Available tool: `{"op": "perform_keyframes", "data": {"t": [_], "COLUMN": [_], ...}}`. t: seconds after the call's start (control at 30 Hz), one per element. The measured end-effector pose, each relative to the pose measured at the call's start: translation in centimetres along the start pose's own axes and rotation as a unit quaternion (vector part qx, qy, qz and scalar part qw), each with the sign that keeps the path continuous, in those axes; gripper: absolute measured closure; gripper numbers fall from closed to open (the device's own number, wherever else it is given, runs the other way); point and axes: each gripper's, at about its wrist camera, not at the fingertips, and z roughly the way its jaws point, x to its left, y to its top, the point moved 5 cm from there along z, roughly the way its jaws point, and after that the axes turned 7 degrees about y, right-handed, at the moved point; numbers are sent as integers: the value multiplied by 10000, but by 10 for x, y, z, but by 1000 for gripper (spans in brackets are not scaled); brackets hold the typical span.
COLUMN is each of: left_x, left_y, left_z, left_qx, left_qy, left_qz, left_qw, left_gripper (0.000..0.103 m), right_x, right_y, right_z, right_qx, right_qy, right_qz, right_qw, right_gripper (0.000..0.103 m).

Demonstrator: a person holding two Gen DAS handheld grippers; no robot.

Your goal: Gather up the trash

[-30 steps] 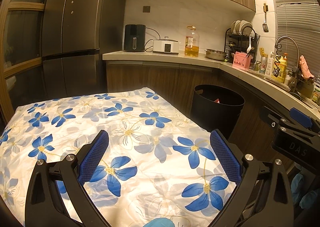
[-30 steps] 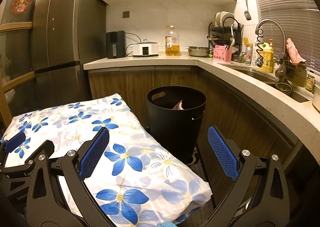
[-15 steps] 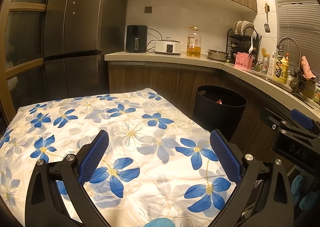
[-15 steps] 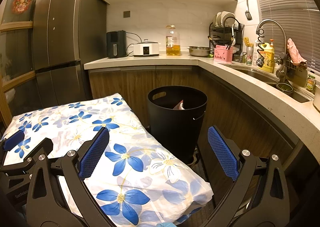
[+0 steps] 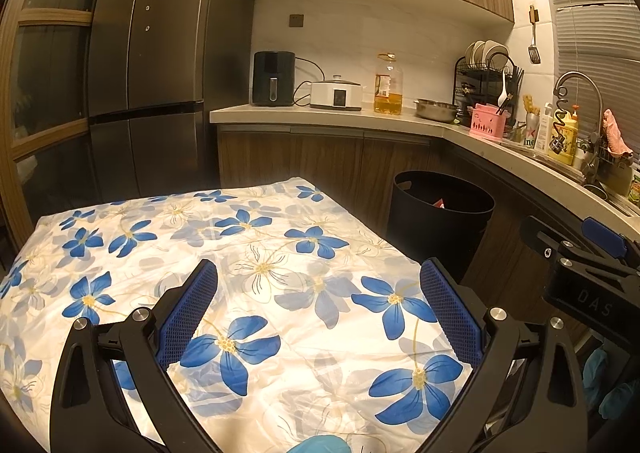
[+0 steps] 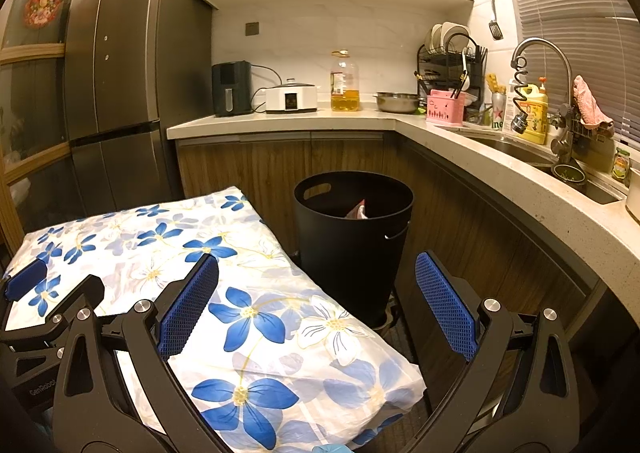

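Note:
A black trash bin [image 5: 440, 209] stands on the floor past the table's right corner; it also shows in the right wrist view [image 6: 354, 237]. A red and white wrapper [image 6: 357, 210] lies inside it. My left gripper [image 5: 318, 309] is open and empty above the flower-print tablecloth [image 5: 240, 261]. My right gripper [image 6: 316, 307] is open and empty over the table's right edge, short of the bin. The right gripper's body shows at the right of the left wrist view [image 5: 588, 273]. No loose trash shows on the table.
An L-shaped kitchen counter [image 6: 460, 133] runs behind and to the right, with an air fryer [image 5: 274, 79], a cooker, an oil bottle [image 6: 344, 83], a dish rack and a sink with a tap [image 6: 540, 53]. A tall fridge [image 5: 160, 65] stands at the back left.
Both grippers have drifted slightly; the view has shifted a little, with the table and bin sitting marginally lower. Both stay open and empty.

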Motion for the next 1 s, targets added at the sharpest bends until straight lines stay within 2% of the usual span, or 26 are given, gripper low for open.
{"op": "perform_keyframes", "data": {"t": [0.73, 0.9, 0.97, 1.0], "left_x": [-2, 0, 4, 6], "left_y": [0, 1, 2, 2], "left_z": [0, 2, 4, 5], "left_qx": [-4, 21, 56, 65], "left_qy": [-7, 65, 78, 95], "left_qz": [12, 37, 1, -21], "left_qw": [10000, 10000, 10000, 9999], "left_gripper": [6, 13, 23, 24], "right_x": [-1, -1, -1, -1], "right_y": [0, 0, 0, 0], "right_z": [0, 0, 0, 1], "right_qx": [6, 6, 6, 7], "right_qy": [0, 1, -4, -4], "right_qz": [6, 7, 8, 9], "right_qw": [10000, 10000, 10000, 10000], "right_gripper": [5, 5, 5, 5]}}
